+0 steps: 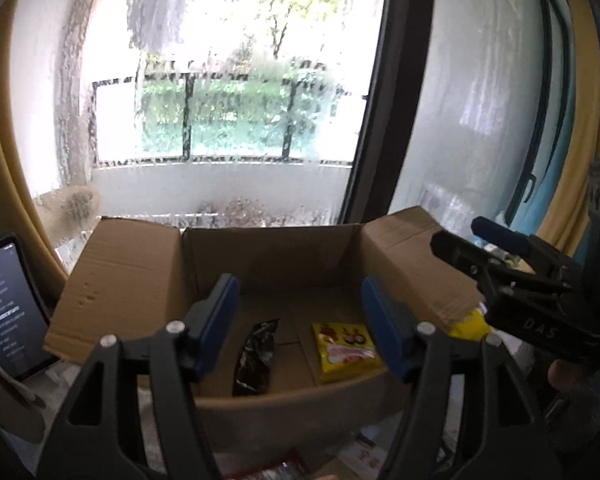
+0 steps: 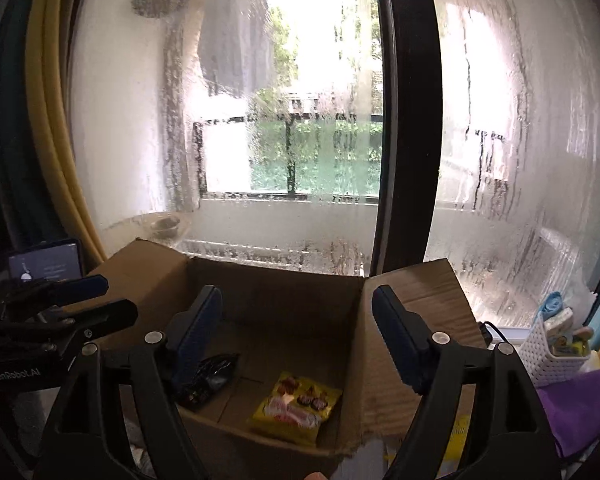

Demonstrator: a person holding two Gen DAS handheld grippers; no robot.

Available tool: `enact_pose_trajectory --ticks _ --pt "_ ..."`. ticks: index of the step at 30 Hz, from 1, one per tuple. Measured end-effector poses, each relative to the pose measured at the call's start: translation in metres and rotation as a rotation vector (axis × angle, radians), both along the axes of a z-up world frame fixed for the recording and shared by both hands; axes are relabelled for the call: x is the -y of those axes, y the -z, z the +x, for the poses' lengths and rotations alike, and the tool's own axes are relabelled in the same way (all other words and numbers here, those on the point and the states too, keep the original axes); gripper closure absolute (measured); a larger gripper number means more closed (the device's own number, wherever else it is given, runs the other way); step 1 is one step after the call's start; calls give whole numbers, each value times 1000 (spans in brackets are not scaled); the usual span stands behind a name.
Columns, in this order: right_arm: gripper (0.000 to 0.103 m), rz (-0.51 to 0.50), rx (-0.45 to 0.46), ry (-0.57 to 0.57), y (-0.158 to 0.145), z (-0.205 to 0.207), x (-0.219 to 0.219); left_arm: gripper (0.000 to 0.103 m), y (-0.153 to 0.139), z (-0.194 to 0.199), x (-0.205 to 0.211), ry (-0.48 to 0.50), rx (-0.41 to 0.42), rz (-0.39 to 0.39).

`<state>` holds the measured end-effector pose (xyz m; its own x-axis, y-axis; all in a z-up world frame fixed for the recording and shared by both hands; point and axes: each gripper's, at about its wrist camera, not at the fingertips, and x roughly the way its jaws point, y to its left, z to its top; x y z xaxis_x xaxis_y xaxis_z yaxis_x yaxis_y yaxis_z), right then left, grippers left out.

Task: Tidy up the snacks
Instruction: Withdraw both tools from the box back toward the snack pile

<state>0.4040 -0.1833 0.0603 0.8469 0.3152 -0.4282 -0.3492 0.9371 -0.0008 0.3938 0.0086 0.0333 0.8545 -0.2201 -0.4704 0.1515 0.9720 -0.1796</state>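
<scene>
- Window point(image 1: 240, 100): fills the background behind the box; the glass is streaked and wet.
- Box point(image 1: 276, 256): an open cardboard carton standing in front of the window, flaps folded outward at left and right. Both packets lie on its floor.
- Left gripper point(image 1: 300, 328): jaws apart with nothing between the pads. It is held above the box's near edge, pointing into the opening. Both packets show in the gap between its fingers, below and beyond the tips, and touch neither pad.
- Right gripper point(image 2: 298, 338): jaws wide, nothing held. It is held over the near right part of the box, just beside the left gripper, which appears at the left edge of the right wrist view.
- Tablet point(image 1: 8, 308): lit screen, standing outside the box beside its left flap.
- Basket point(image 2: 552, 352): white, perforated, outside the box to the right, with small items inside.
- Yellow packet point(image 1: 346, 350): flat on the box floor, near right part, near the front wall.
- Black packet point(image 1: 256, 354): on the box floor, left of the yellow packet and apart from it, lengthwise front to back.
</scene>
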Motion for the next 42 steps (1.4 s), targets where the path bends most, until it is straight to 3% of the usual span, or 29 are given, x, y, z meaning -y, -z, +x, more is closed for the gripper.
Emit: enact_pose_trajectory --ticks 9,21,32,38,42 --pt "23 13 1 -59 -3 -59 10 36 -8 -74 12 13 28 6" --pt "23 27 -3 -101 4 -130 41 35 8 -144 59 62 35 27" --pt "22 44 -24 -106 21 -176 67 34 42 -205 88 86 -13 70" --pt "22 48 -68 -90 39 -186 79 33 58 -221 82 41 -7 35" --pt "22 32 -109 -74 58 -191 86 33 76 -220 77 15 -69 3"
